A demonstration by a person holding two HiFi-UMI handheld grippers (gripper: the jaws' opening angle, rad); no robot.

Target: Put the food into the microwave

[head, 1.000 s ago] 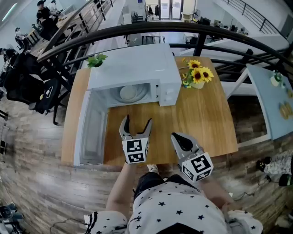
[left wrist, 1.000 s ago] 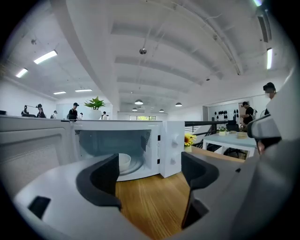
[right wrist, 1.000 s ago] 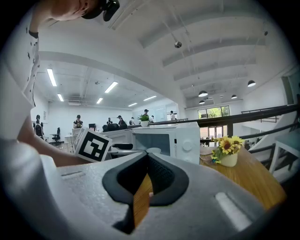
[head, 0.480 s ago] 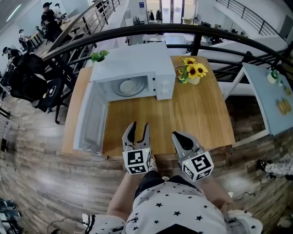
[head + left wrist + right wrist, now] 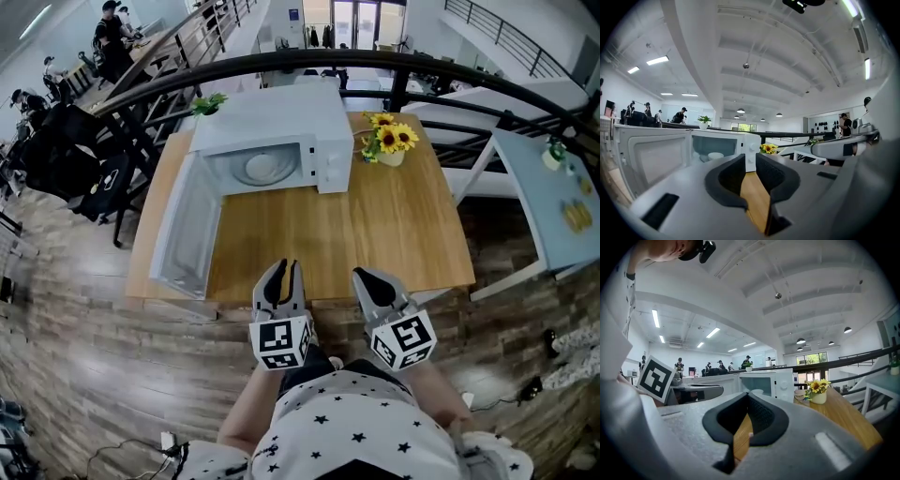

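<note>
The white microwave (image 5: 272, 127) stands at the far side of the wooden table (image 5: 375, 225), its door (image 5: 183, 230) swung wide open to the left. Inside sits a white dish (image 5: 262, 169); what is on it I cannot make out. It also shows as the dish (image 5: 715, 155) in the left gripper view. My left gripper (image 5: 284, 270) hangs over the table's near edge, well short of the microwave. Its jaws have just been closing to a thin slit with nothing between them. My right gripper (image 5: 367, 277) is beside it, shut and empty.
A pot of sunflowers (image 5: 386, 141) stands right of the microwave and a small green plant (image 5: 208, 103) behind its left corner. A black railing (image 5: 375, 61) curves behind the table. A pale side table (image 5: 553, 187) stands to the right. People are far back left.
Both grippers have drawn back from the microwave to the table's near edge. The left jaws went from wide open to nearly together. The dish stays inside.
</note>
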